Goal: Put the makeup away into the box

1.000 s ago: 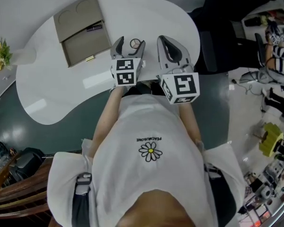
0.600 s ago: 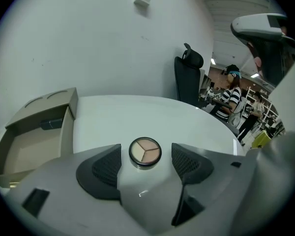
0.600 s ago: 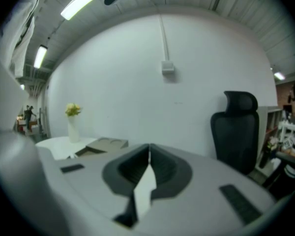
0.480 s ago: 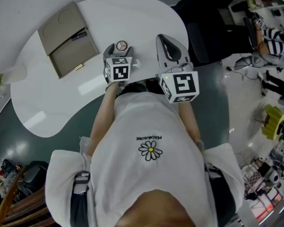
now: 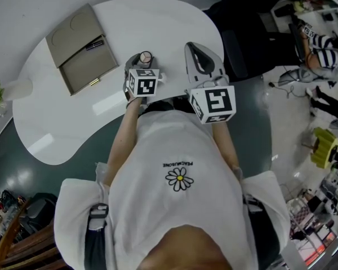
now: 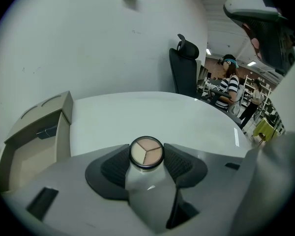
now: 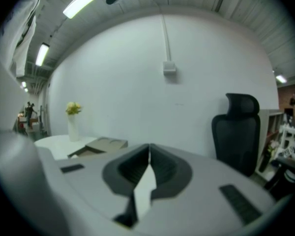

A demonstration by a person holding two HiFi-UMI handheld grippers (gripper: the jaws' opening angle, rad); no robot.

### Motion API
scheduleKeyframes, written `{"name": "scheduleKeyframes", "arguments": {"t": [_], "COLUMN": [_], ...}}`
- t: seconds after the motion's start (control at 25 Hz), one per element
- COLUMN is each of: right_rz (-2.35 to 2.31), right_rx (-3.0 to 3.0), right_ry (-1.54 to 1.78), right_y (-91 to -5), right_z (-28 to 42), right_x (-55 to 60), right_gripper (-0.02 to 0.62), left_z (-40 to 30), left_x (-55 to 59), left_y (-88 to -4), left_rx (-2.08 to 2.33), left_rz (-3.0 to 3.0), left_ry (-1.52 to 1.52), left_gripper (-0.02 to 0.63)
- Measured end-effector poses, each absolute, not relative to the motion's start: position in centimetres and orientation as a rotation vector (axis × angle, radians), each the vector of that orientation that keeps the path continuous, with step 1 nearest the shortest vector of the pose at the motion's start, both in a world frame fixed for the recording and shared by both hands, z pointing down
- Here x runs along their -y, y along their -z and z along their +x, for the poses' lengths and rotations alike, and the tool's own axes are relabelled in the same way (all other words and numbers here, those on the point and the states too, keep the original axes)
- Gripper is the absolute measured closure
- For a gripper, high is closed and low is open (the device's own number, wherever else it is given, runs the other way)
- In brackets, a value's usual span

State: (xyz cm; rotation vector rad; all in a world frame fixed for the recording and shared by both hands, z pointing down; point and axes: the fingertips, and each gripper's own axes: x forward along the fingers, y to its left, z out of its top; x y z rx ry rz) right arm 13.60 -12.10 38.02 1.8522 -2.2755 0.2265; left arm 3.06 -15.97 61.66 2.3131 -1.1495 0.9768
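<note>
Left gripper view: the fingers of the left gripper (image 6: 146,157) are seen closing on a round compact (image 6: 146,151) of three pale shades, which is caught between both pads at their tips, over the white worktop (image 6: 152,114). The open beige box (image 6: 34,139) – a dark stick (image 6: 46,131) laid inside it – is set well to the left of these fingers. Right gripper view: the right gripper (image 7: 148,154) is shown with its fingers brought together, nothing between them.
</note>
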Motion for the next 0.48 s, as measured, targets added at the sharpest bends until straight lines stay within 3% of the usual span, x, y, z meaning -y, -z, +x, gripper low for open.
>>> {"name": "scheduleKeyframes", "arguments": {"t": [0.48], "right_rz": [1.785], "right_rx": [2.320], "right_ry": [-0.142], "right_y": [-36.9], "right_z": [12.4], "right_x": [13.1], "right_gripper": [0.565], "left_z": [2.8], "left_x": [18.0], "left_y": [-58.3], "left_rx": [1.235], "left_rz": [2.310], "left_ry": [-0.862], "left_gripper": [0.380]}}
